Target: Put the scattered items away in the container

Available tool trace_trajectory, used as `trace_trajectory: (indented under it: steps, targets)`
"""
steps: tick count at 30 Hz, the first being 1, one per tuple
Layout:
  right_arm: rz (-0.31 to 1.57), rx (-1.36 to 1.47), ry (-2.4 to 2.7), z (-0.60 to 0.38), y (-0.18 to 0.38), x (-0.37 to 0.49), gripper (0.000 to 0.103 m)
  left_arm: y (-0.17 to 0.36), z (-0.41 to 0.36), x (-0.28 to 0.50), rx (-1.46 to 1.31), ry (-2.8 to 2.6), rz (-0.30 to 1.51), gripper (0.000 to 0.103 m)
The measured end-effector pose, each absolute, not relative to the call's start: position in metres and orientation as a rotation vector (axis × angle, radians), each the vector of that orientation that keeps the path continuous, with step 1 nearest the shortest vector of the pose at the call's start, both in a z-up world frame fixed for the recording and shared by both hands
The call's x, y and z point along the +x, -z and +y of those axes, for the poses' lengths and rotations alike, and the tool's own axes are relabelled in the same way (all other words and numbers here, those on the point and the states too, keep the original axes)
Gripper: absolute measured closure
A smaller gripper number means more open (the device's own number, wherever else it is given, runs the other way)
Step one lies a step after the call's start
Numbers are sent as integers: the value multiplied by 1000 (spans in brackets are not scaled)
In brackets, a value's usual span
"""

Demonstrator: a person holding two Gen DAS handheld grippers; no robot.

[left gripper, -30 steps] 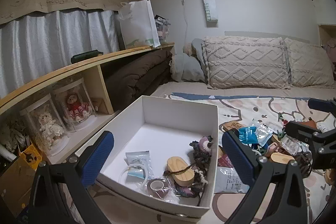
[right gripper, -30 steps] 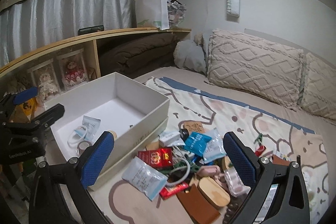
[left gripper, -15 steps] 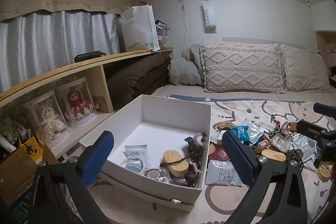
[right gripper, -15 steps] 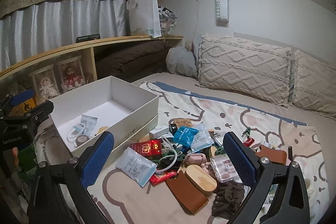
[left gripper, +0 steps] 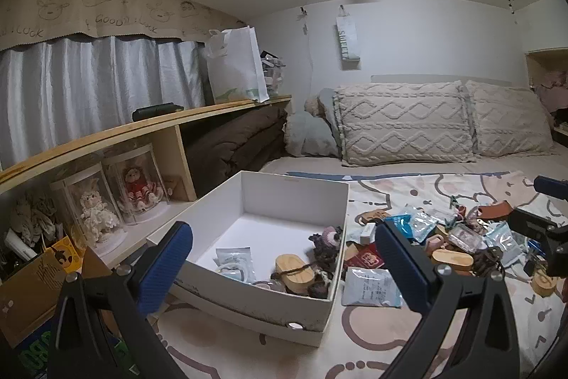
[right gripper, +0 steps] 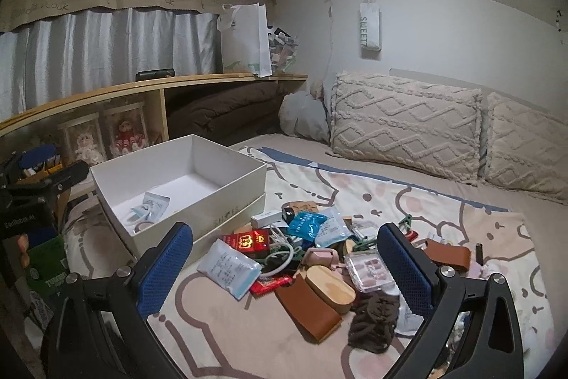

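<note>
The white box sits open on the bed, close to the bed's edge along the wooden shelf. It is rectangular, and its long axis runs from the near foot end toward the pillows, roughly parallel to the shelf. It rests in its own lid, whose rim shows along the bottom in the right wrist view. Inside, toward the near end, lie a clear packet, a wooden oval piece with a dark cord across it, and a dark knitted toy against the wall facing the pile.

Just beside that wall, on the cartoon-print blanket, the loose things are heaped: a white sachet nearest the box, a red pack, a blue sachet, a small white carton, a coiled white cable, a pink case, a second wooden oval lying on a brown leather sleeve, a clear plastic case, a dark brown knitted piece and another brown leather pouch at the far side.

The left gripper hangs over the near end of the box, jaws spread wide with nothing between them. The right gripper hangs over the heap, jaws equally wide and empty.

Two dolls in clear cases stand in the shelf's lower compartment, a folded brown quilt beside them, a white bag on top.
</note>
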State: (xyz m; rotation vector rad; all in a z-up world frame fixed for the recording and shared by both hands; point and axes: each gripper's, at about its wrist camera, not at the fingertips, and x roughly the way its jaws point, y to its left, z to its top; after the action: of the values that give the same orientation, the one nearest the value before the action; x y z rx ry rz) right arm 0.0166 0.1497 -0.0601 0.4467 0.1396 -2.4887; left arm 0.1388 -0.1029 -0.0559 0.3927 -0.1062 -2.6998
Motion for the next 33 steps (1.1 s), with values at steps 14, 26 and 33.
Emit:
trace_trajectory:
  steps: [14, 26, 33]
  targets:
    - [90, 430, 2497, 174, 72, 25, 0, 59, -83, 148, 401, 2717, -200, 0]
    - [71, 433, 2487, 175, 74, 28, 0, 68, -84, 148, 438, 2703, -173, 0]
    - [63, 435, 2484, 174, 75, 29, 0, 70, -82, 148, 433, 2703, -169, 0]
